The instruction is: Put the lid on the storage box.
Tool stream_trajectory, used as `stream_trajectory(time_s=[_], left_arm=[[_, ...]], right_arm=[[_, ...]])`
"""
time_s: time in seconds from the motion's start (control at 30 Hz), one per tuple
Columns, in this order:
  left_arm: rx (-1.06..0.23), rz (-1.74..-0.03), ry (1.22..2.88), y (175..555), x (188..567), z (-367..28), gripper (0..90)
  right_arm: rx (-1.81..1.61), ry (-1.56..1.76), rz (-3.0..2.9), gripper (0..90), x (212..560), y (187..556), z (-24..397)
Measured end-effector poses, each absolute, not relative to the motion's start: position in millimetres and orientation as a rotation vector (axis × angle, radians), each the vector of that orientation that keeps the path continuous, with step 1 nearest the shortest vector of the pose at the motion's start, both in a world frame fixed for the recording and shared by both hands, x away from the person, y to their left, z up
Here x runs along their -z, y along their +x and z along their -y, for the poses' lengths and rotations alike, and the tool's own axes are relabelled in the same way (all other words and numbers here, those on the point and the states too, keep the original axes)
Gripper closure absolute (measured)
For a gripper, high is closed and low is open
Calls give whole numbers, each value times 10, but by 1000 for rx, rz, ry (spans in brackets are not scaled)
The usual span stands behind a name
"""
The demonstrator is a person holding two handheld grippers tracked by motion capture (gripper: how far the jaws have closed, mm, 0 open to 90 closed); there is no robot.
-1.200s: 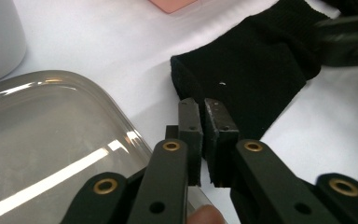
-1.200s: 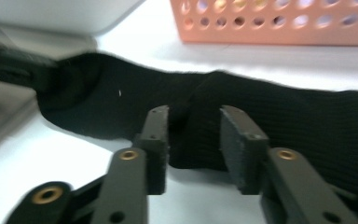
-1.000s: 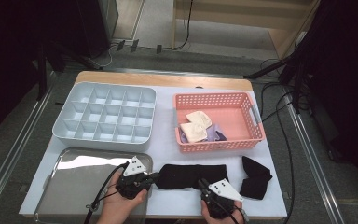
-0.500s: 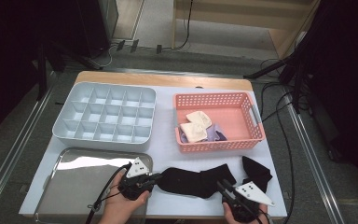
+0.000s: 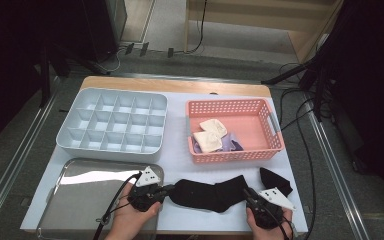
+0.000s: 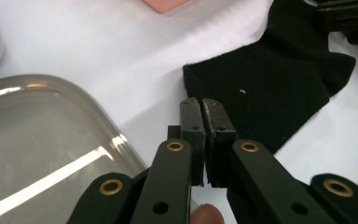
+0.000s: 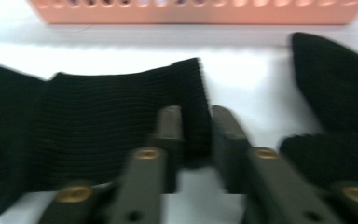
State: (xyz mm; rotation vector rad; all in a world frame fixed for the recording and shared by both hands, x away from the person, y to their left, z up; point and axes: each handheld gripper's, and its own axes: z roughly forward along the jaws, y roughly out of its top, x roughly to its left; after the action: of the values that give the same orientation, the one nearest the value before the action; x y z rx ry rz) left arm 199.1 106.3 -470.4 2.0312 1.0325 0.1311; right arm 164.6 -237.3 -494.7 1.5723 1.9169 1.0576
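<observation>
The step in hand looks like stretching a black sock (image 5: 207, 194) flat between the two grippers at the near edge of the table (image 5: 177, 150).

The left gripper (image 6: 203, 103) has its jaws pressed together at the sock's left end; whether cloth is caught between the pads cannot be told. The right gripper (image 7: 196, 122) straddles the sock's other edge, and its jaws have just been closing with that edge between them.

A second black sock (image 5: 275, 181) lies just right of the right gripper. A steel tray (image 5: 80, 192) sits left of the left gripper. Beyond both stand a pink basket (image 5: 235, 152) holding pale socks (image 5: 209, 135) and a grey compartment box (image 5: 115, 125).

Next, the person probably must pinch firmly, then fold or lift the sock without letting it slip.
</observation>
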Motion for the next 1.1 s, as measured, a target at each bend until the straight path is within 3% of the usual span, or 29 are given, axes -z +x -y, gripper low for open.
stream_trajectory(time_s=[0.33,0.4,0.53,0.63,0.93,1.1], left_arm=[[-125,-1059,2018,2033,4732,-985,899],[-146,-1075,2006,2041,4733,-968,881],[-159,-1072,1974,2033,4725,-959,622],[-156,-1076,1952,2010,4687,-1007,494],[-164,-1055,1931,1974,4662,-1194,477],[-168,-1047,1946,1978,4694,-1187,477]], right_arm=[[-1003,1570,-1895,828,4879,1787,2645],[-1053,1569,-1901,796,4903,1783,2671],[-1221,1576,-1798,649,4814,1707,2762],[-1253,1560,-1708,557,4683,1641,2877],[-1037,1695,-1643,326,4871,1695,3142],[-932,1662,-1712,383,4990,1736,3026]])
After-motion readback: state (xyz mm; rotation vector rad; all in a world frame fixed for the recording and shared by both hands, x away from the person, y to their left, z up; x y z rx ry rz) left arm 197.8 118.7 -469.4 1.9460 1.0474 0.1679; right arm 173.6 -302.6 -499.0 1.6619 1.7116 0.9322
